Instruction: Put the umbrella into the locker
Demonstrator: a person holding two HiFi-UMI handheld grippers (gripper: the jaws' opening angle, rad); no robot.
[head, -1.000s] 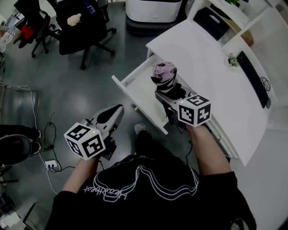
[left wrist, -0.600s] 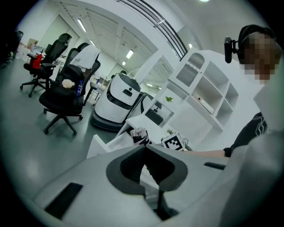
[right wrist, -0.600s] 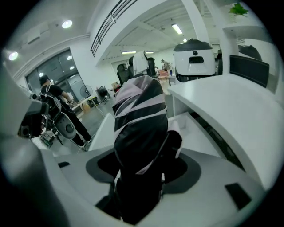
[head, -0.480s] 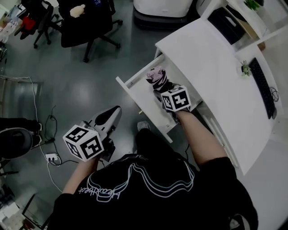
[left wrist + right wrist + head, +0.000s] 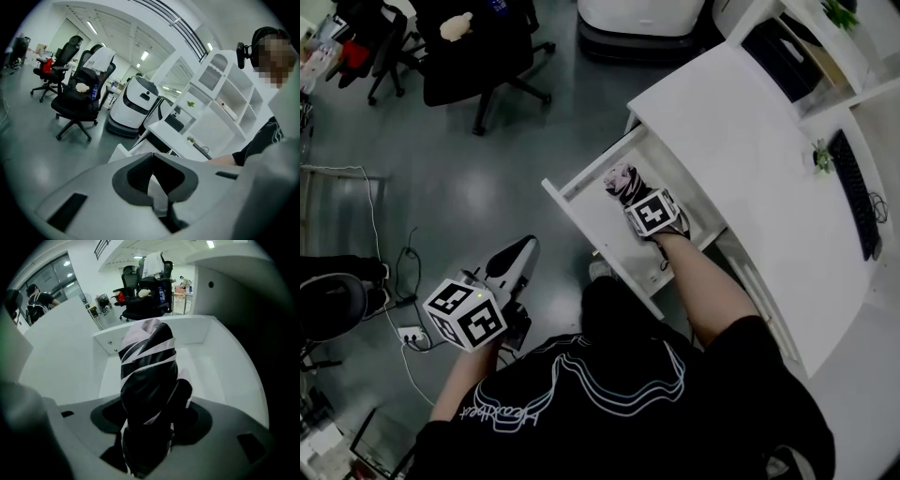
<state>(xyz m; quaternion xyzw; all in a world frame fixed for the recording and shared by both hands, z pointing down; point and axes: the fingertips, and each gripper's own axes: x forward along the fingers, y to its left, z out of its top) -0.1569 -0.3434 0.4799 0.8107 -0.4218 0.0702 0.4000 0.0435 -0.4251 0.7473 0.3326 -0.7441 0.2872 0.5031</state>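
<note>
A folded umbrella (image 5: 620,178), black with pale pink stripes, stands nearly upright inside the open white drawer (image 5: 577,211) of the locker unit under the desk. My right gripper (image 5: 636,199) points steeply down into the drawer and is shut on the umbrella's lower part. In the right gripper view the umbrella (image 5: 149,376) fills the gap between the jaws of the right gripper (image 5: 150,427), with the drawer's white walls (image 5: 215,357) around it. My left gripper (image 5: 521,249) hangs over the grey floor left of the drawer, shut and empty; its view shows the left gripper (image 5: 152,159) with tips touching.
The white desk top (image 5: 741,141) runs right of the drawer, with a keyboard (image 5: 853,187) further right. Black office chairs (image 5: 478,47) stand at the back left and a white machine (image 5: 642,14) at the back. Cables and a power strip (image 5: 408,333) lie on the floor at left.
My right gripper has sunk with the umbrella down into the open drawer and tipped steeper. My left gripper has drifted lower and a little left.
</note>
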